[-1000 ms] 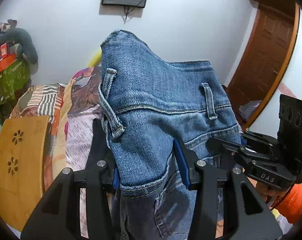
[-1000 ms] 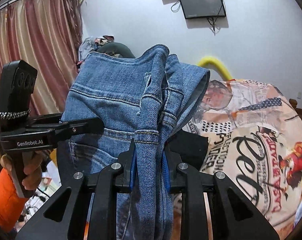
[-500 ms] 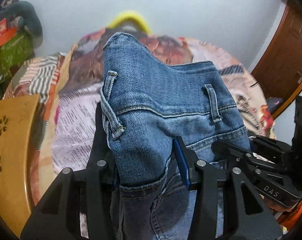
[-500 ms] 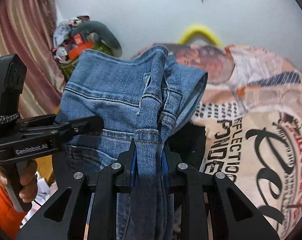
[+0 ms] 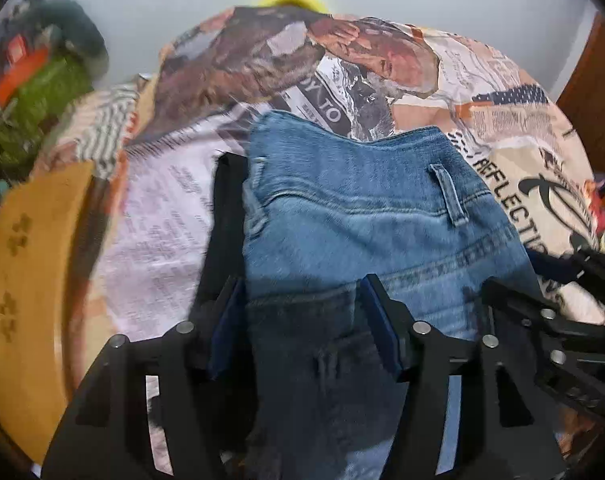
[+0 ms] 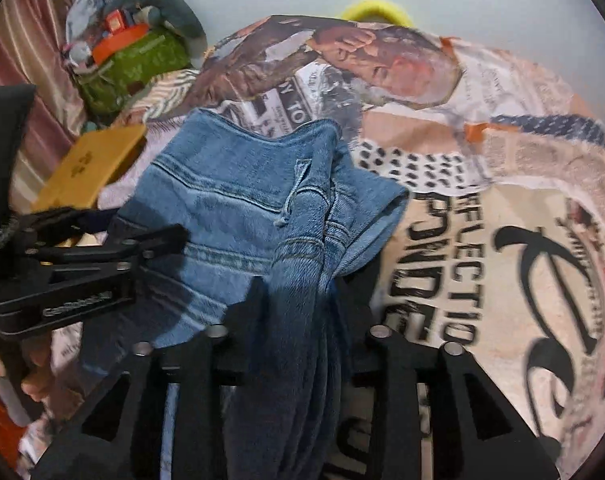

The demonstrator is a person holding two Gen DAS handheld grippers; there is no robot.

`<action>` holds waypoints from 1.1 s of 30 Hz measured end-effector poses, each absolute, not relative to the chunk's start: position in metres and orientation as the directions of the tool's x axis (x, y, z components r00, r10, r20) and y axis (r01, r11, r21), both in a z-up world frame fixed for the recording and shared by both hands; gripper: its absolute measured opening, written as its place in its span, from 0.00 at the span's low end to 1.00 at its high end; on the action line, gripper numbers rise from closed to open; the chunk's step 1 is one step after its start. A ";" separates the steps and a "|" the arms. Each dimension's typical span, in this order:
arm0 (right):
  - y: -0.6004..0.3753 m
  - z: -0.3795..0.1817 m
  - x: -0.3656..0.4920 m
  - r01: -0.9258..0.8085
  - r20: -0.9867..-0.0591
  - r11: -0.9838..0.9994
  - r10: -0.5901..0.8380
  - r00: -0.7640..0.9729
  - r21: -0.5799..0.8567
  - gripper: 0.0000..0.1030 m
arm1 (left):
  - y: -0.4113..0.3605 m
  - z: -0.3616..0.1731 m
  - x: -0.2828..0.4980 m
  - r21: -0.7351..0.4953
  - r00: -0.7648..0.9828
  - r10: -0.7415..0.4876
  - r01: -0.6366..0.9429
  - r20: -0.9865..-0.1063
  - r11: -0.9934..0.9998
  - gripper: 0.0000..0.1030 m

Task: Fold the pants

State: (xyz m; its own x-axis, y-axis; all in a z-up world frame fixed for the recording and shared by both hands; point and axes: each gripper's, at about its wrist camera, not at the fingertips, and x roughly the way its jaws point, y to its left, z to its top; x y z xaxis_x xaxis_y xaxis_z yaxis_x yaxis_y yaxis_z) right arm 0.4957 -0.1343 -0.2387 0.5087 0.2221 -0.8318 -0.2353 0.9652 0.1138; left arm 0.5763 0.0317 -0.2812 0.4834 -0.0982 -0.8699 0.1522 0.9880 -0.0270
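Jeans [image 5: 366, 220] droop over the printed bedspread [image 6: 502, 216], waistband between both my tools. My left gripper [image 5: 302, 320] and right gripper [image 6: 294, 300] tilt steeply down; both have just been opening, pads now clear of the denim running between them.

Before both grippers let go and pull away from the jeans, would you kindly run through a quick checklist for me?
1. Jeans laid on the bedspread: ok at the waistband; lower part hidden.
2. Left gripper released: ok; its jaws have just been opening, denim between them, gaps beside both pads.
3. Right gripper released: cannot tell; its jaws have just been opening, but the bunched fold fills the gap.
4. Waistband flat: not ok; the right end is bunched and folded over.
5. Grippers apart from each other: ok; the denim spans between them.
6. Legs aligned: cannot tell, out of view.
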 end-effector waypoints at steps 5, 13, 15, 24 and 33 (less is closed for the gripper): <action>-0.135 -0.204 0.458 -0.283 -0.784 0.955 0.241 0.573 0.087 0.45 | 0.044 -0.243 0.542 -0.028 0.531 -0.102 0.145 -0.841 0.989 0.59; -0.134 -0.131 0.381 -0.320 -0.656 0.944 0.288 0.698 0.075 0.50 | 0.047 -0.150 0.462 -0.045 0.668 -0.137 0.153 -0.732 0.987 0.59; -0.135 -0.111 0.359 -0.330 -0.610 0.941 0.305 0.731 0.076 0.50 | 0.044 -0.127 0.438 -0.038 0.698 -0.144 0.165 -0.702 0.986 0.59; -0.149 -0.029 0.257 -0.343 -0.382 0.935 0.352 0.855 0.092 0.50 | 0.027 -0.037 0.305 -0.014 0.842 -0.194 0.216 -0.504 0.976 0.60; -0.154 0.007 0.160 -0.366 -0.245 0.926 0.377 0.893 0.093 0.50 | 0.021 0.011 0.177 0.016 0.939 -0.176 0.188 -0.295 0.982 0.61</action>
